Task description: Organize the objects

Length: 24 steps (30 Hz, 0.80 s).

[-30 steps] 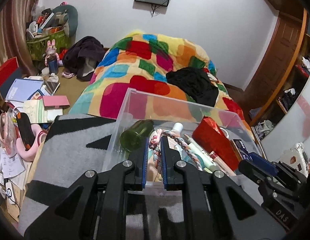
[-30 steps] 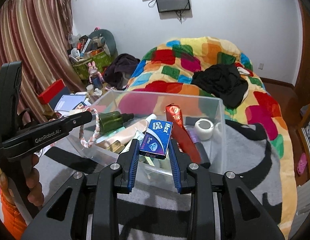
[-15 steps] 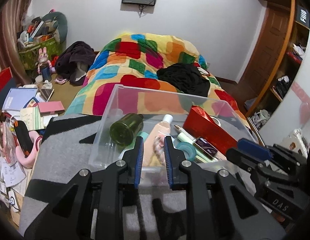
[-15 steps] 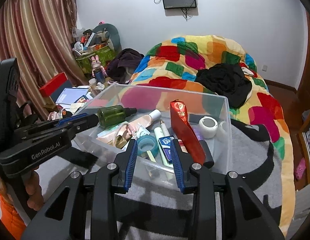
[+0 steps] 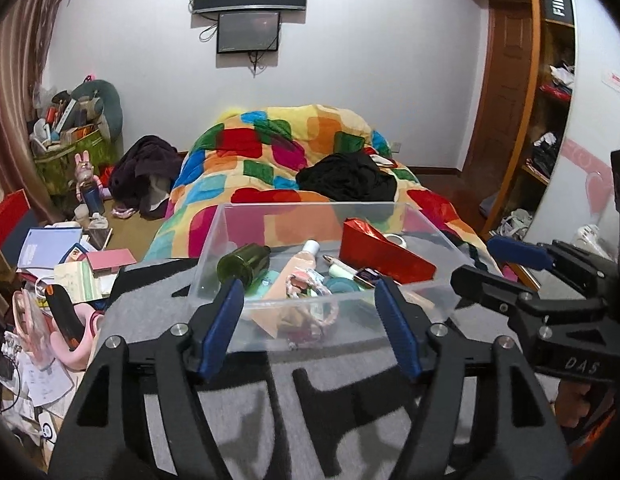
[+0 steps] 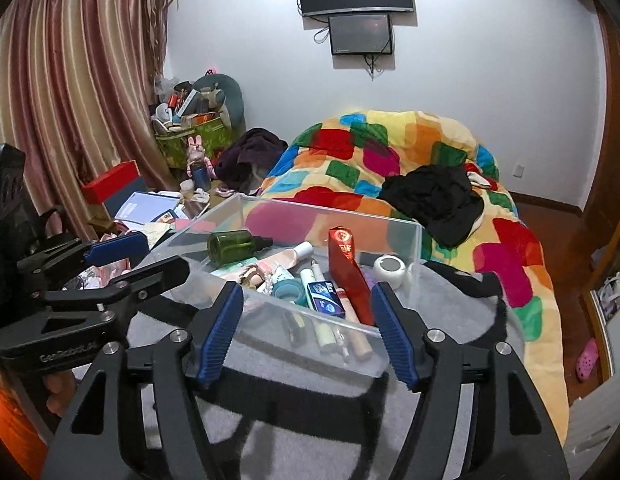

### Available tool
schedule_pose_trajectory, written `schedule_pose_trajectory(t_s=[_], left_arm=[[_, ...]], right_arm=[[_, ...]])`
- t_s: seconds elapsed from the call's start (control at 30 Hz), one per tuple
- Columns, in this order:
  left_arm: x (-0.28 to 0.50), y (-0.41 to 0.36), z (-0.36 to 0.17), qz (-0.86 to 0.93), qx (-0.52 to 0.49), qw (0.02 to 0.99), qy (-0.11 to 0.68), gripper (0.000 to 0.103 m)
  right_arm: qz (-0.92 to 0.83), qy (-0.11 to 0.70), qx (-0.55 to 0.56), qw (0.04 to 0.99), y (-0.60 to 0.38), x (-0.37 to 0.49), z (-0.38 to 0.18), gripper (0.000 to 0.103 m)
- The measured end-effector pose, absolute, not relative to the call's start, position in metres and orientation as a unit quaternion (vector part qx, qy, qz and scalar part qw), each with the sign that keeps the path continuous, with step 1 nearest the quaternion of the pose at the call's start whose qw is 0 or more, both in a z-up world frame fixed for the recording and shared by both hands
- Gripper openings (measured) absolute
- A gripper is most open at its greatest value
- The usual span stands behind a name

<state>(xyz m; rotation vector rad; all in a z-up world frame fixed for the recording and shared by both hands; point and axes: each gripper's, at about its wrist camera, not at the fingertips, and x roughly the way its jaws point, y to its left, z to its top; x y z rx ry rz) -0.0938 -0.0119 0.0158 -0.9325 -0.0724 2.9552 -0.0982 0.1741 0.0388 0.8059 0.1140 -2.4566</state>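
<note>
My left tool (image 5: pixel 310 304) hangs just short of the clear plastic bin (image 5: pixel 214 256), its blue pads spread wide; the jaws have just been opening and nothing sits between them. My right tool (image 6: pixel 308 306) does likewise at the bin's near wall (image 6: pixel 414 248), jaws just opened, pads apart and empty. Each tool shows in the other's view: the right one at the right edge of the left view (image 5: pixel 510 264), the left one at the left edge of the right view (image 6: pixel 142 256), both beside the bin and not touching it.

The bin stands on a grey and black blanket (image 6: pixel 294 400) at the foot of a bed, with a bright patchwork quilt (image 6: pixel 410 148) behind it. Inside the bin lie the sorted things: a dark green bottle (image 6: pixel 230 246) on its side near the far left corner, a red packet (image 6: pixel 350 276) leaning lengthwise through the middle, a blue box (image 6: pixel 326 298) just left of the packet, a teal tape roll (image 6: pixel 288 290) beside the box, a white tape roll (image 6: pixel 388 270) to the packet's right, a peach tube with a white cap (image 5: pixel 298 268), and a braided rope (image 5: pixel 306 280) lying by the tube. Black clothing (image 6: pixel 434 196) lies on the quilt beyond the bin.
</note>
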Motion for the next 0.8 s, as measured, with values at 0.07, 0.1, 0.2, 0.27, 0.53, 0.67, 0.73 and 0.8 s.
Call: schedule_pose_trajectory(t_s=[0.07, 0.1, 0.2, 0.27, 0.53, 0.67, 0.73, 0.8], left_arm=[[-0.087, -0.01, 0.015, 0.954, -0.299, 0.024, -0.02, 0.077], [-0.084, -0.009, 0.015, 0.954, -0.297, 0.026, -0.021, 0.079], [-0.077, -0.008, 0.012, 0.953, -0.299, 0.033, -0.028, 0.085], [-0.073, -0.007, 0.008, 0.952, -0.303, 0.037, -0.032, 0.086], [-0.068, -0.007, 0.004, 0.949, -0.309, 0.04, -0.044, 0.086], [-0.068, -0.008, 0.004, 0.949, -0.309, 0.039, -0.047, 0.087], [-0.068, -0.008, 0.004, 0.949, -0.308, 0.038, -0.047, 0.087], [-0.067, -0.009, 0.004, 0.949, -0.309, 0.038, -0.048, 0.088]], right_arm=[[-0.915, 0.042, 0.296, 0.271, 0.178, -0.094, 0.039, 0.071], [-0.916, 0.042, 0.295, 0.27, 0.18, -0.092, 0.038, 0.073], [-0.917, 0.041, 0.293, 0.269, 0.184, -0.084, 0.036, 0.076], [-0.915, 0.038, 0.297, 0.272, 0.186, -0.08, 0.033, 0.076], [-0.912, 0.042, 0.304, 0.273, 0.185, -0.07, 0.024, 0.076], [-0.912, 0.041, 0.305, 0.271, 0.186, -0.069, 0.023, 0.076], [-0.912, 0.039, 0.306, 0.271, 0.186, -0.068, 0.023, 0.076], [-0.911, 0.037, 0.307, 0.271, 0.187, -0.068, 0.022, 0.076]])
